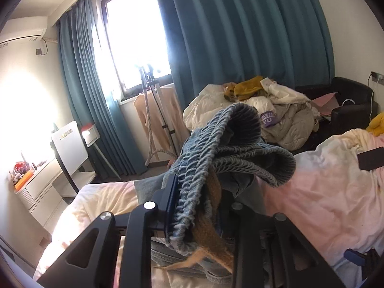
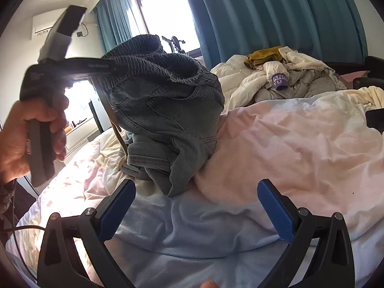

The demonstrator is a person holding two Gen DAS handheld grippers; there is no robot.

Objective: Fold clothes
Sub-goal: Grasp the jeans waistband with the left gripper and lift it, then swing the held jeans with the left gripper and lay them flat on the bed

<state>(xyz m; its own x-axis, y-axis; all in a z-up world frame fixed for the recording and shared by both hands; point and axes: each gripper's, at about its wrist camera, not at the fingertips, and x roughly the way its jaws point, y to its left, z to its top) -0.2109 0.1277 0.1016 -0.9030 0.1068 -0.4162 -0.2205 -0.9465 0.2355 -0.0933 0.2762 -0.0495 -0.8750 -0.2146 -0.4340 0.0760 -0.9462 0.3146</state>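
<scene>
The left gripper (image 1: 204, 206) has its jaws clenched on the elastic waistband of a pair of blue denim jeans (image 2: 168, 110), lifting the garment off the bed (image 2: 300, 148). In the left wrist view the ruched waistband bunches up over the fingers toward 12 o'clock, and a tan drawstring (image 1: 213, 235) trails out of it toward 6 o'clock. In the right wrist view the jeans hang from that gripper at 10 o'clock, held by the person's hand (image 2: 28, 139); the legs sag in a crumpled heap whose lowest folds touch the pink-and-white duvet near the centre.

The right gripper (image 2: 195, 213) is released, its blue-padded jaws spread wide and holding nothing, poised just below the hanging denim over a pale blue patch of bedding (image 2: 192, 235).

Behind the bed, toward 1 o'clock, a pile of clothes (image 2: 283, 79) with a mustard garment on top lies in front of teal curtains (image 2: 276, 12). A bright window (image 1: 134, 36) sits at 11 o'clock.
</scene>
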